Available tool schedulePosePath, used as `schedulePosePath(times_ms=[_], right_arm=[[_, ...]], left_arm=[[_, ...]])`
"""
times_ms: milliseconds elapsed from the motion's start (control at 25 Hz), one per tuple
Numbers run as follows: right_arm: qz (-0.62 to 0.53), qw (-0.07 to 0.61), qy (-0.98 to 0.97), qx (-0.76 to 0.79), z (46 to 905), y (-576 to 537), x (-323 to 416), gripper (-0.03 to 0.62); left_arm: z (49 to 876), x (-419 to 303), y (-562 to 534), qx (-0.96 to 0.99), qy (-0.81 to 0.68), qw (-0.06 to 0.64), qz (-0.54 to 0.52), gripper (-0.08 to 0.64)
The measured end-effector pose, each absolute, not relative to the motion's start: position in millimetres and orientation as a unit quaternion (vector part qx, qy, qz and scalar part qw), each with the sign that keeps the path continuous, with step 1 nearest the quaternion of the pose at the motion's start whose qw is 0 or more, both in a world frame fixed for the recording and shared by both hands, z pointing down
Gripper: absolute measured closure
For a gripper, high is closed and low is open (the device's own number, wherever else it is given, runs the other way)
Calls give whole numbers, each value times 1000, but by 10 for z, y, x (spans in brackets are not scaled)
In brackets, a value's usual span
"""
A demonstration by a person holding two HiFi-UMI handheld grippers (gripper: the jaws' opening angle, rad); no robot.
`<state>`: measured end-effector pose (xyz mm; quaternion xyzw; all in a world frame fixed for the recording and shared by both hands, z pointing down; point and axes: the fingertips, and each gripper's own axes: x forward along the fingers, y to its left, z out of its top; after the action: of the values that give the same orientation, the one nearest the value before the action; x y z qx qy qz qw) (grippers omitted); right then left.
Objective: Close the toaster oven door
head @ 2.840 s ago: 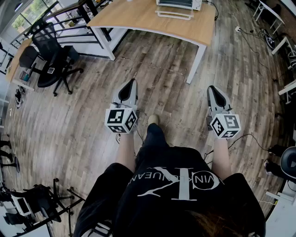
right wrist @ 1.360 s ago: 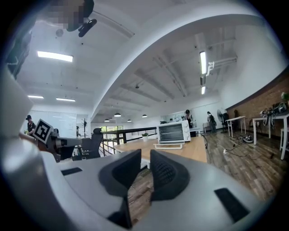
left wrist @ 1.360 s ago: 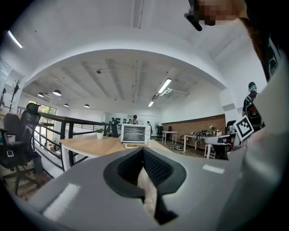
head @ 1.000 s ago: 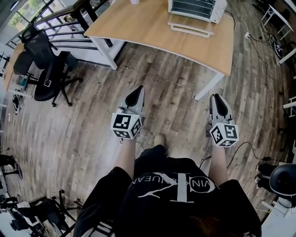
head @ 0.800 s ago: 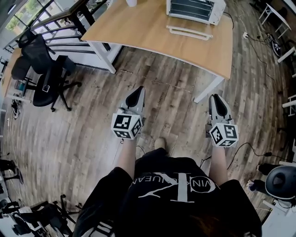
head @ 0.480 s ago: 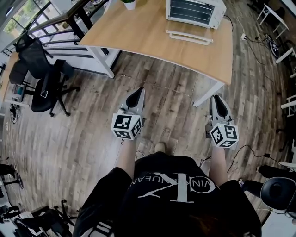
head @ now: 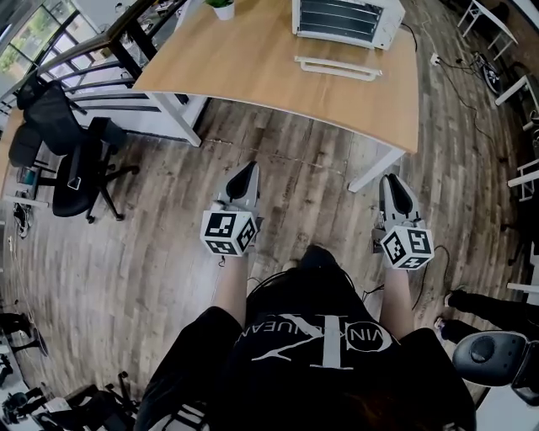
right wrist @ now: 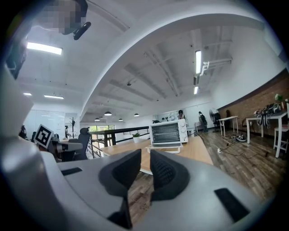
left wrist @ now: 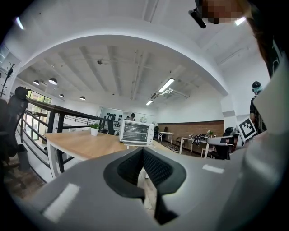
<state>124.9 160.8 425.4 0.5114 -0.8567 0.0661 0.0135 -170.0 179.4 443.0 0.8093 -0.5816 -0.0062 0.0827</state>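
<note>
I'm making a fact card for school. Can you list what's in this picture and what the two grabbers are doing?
Floor: wooden planks
Table: wooden top, white legs
Toaster oven: white, on the table's far side
Oven door: open, folded down flat
Left gripper: jaws together, empty, above the floor
Right gripper: jaws slightly apart, empty, above the floor
Also there: potted plant on table, black office chair at left
</note>
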Motion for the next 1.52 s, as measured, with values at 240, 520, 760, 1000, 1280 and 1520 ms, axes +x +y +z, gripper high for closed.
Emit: schedulePosePath(times_ms=[240, 520, 760, 1000, 1280, 1520], right_arm=[[73, 10, -852, 519, 4265, 1455, 1253, 563], [71, 9, -854, 516, 4229, 1041, 1199, 563], [73, 7, -856, 511, 4186, 576, 1117, 563], [79, 10, -861, 503, 4236, 153, 1070, 563], [83, 5, -859, 505, 4212, -354, 1140, 563], [92, 8, -862, 498, 4277, -714, 1152, 563]], left_arm=[[4444, -1772, 1624, 808, -583, 86, -6, 549], [4405, -1832, 1229, 806, -586, 85, -8, 549], [4412, -1901, 825, 802, -590, 92, -4, 548], [4364, -1949, 408, 797, -598, 90, -6, 549], [4353, -1860, -52, 800, -593, 91, 1, 548], [4335, -1810, -402, 800, -593, 91, 9, 549]])
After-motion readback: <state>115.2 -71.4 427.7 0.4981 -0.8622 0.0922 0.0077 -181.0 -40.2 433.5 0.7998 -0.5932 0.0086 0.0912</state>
